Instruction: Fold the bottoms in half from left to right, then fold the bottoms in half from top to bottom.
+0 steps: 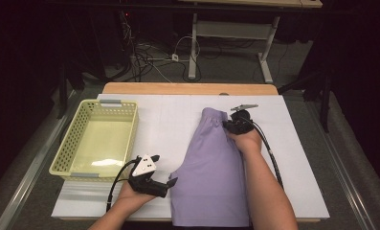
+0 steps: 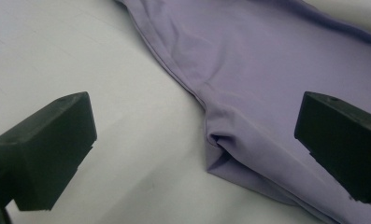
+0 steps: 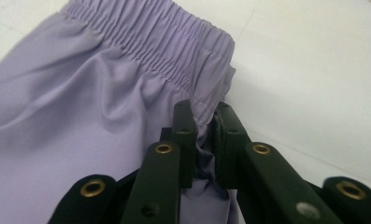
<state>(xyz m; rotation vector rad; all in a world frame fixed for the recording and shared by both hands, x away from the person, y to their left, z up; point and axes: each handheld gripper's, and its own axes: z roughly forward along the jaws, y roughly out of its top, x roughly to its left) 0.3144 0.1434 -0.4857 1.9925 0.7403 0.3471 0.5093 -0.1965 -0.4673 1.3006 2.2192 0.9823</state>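
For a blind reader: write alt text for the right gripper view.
The right gripper pinches the edge of lilac shorts just below their gathered waistband, jaws closed on the fabric. The shorts lie on a white table.

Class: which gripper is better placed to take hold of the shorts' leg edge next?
Left. The left gripper has open jaws beside the leg edge of the shorts. The right gripper is shut on the waistband at the far end.
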